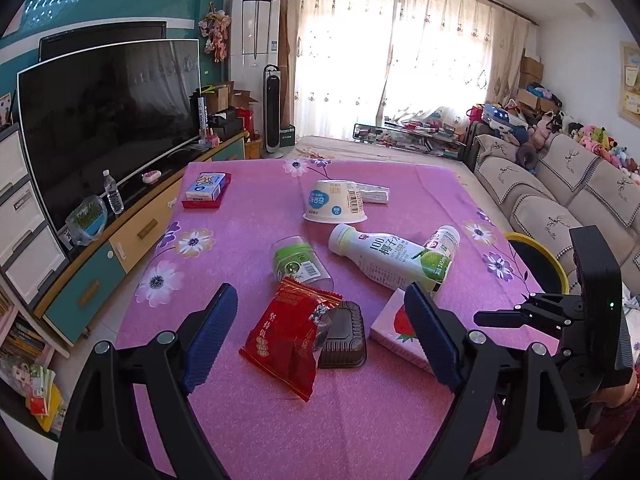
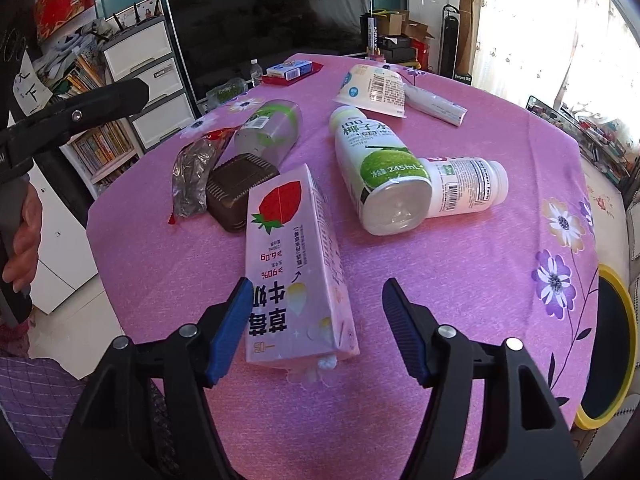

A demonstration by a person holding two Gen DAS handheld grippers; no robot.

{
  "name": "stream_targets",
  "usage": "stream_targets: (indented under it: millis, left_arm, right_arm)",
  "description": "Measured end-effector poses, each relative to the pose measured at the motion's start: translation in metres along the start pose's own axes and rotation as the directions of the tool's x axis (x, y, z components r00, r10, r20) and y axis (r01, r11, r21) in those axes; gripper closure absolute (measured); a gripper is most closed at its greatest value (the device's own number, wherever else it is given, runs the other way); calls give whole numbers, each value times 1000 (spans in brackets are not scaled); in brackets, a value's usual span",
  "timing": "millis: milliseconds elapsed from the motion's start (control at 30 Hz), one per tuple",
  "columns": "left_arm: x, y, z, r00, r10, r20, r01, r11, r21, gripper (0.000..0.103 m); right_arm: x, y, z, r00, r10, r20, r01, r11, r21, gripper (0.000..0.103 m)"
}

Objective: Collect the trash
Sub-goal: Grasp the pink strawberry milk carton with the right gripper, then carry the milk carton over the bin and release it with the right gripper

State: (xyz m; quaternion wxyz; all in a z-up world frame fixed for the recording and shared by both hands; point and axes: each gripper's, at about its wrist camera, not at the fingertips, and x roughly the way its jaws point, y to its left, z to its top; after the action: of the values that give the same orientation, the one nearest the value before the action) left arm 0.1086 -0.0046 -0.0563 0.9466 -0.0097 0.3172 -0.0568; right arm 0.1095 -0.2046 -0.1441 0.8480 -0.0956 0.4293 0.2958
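Indoors | pink floral tablecloth (image 1: 248, 208), TV (image 1: 108, 120), sofa (image 1: 560, 188) | left tool (image 1: 320, 336), right tool (image 2: 316, 328) agape, empty

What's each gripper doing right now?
Left gripper: open, empty, above the red snack wrapper.
Right gripper: open, empty, straddling the strawberry milk carton.

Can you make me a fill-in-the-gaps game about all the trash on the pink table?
1. The pink milk carton lying between the right gripper's open fingers has a red ____ printed on it.
2. The white bottle with the green coconut label is lying on its ____.
3. The dark brown ridged plastic tray touches a crinkly snack wrapper coloured ____.
4. The left gripper is ____, holding nothing.

Missing words: strawberry; side; red; open
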Motion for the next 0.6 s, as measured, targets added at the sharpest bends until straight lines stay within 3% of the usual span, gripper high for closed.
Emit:
stream_targets:
  millis: [400,500,600]
  left_arm:
    - [3,-8,-2,1000,-8,-10,8,1000,4,18]
    - [4,-9,-2,1000,-9,-11,9,1000,4,18]
    - [4,-8,-2,1000,-9,-11,9,1000,4,18]
  right_arm:
    - [15,4,-2,1000,-2,-13,1,999,-34,39]
    - [19,3,-3,1000,-5,-23,4,999,-40,57]
    - [18,2,-4,1000,5,-24,-6,999,-37,57]
